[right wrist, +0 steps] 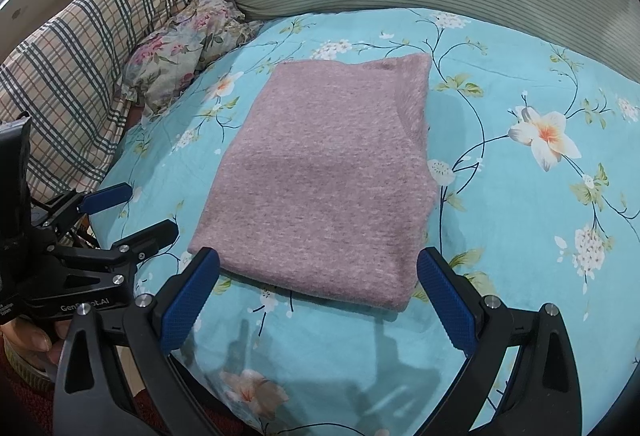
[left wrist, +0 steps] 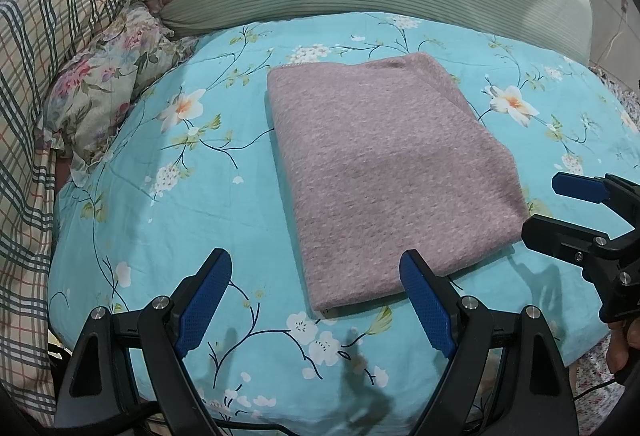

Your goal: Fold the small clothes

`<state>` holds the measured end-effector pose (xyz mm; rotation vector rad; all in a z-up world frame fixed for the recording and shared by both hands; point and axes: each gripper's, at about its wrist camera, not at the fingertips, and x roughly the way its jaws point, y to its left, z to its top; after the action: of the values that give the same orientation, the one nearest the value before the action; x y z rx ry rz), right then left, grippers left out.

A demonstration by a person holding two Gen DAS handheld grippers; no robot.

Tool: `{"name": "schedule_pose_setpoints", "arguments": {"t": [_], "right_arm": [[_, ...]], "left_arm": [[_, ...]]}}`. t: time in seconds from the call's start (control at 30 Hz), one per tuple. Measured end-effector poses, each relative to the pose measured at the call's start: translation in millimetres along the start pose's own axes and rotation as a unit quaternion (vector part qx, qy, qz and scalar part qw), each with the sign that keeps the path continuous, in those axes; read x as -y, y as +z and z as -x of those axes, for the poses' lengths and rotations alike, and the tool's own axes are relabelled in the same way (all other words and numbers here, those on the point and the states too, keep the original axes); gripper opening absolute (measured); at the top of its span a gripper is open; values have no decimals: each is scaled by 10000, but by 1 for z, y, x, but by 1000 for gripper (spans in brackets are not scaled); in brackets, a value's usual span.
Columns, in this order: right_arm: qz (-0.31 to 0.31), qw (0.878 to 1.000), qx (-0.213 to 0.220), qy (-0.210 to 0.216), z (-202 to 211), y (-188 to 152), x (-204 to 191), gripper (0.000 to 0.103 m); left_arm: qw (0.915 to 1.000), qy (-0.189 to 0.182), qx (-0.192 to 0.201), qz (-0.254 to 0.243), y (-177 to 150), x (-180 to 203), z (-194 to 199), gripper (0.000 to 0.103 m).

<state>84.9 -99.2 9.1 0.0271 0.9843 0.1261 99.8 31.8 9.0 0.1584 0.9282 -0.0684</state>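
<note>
Both grippers, left gripper [left wrist: 316, 302] and right gripper [right wrist: 320, 300], hang spread wide and empty near the folded sweater [left wrist: 384, 172]; I'd risk snagging its near edge and undoing folds.

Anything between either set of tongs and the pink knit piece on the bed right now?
Nothing visible. The folded pink garment lies flat on the turquoise floral sheet. The left tongs and right tongs both hang open at its near edge, with only bare sheet between. The pillows and plaid quilt sit off to the side.

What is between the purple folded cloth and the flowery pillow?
Only bare blue flowered bedsheet lies between the purple folded cloth and the flowery pillow. Both wrist views show that stretch.
</note>
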Motion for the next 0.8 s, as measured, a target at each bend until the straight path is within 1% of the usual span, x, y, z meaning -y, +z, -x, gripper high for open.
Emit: {"name": "schedule_pose_setpoints", "arguments": {"t": [0.8], "right_arm": [[-23, 10000, 17, -27, -1, 0, -3, 99]], "left_arm": [[10000, 8, 28, -41, 4, 3, -1, 87]]}}
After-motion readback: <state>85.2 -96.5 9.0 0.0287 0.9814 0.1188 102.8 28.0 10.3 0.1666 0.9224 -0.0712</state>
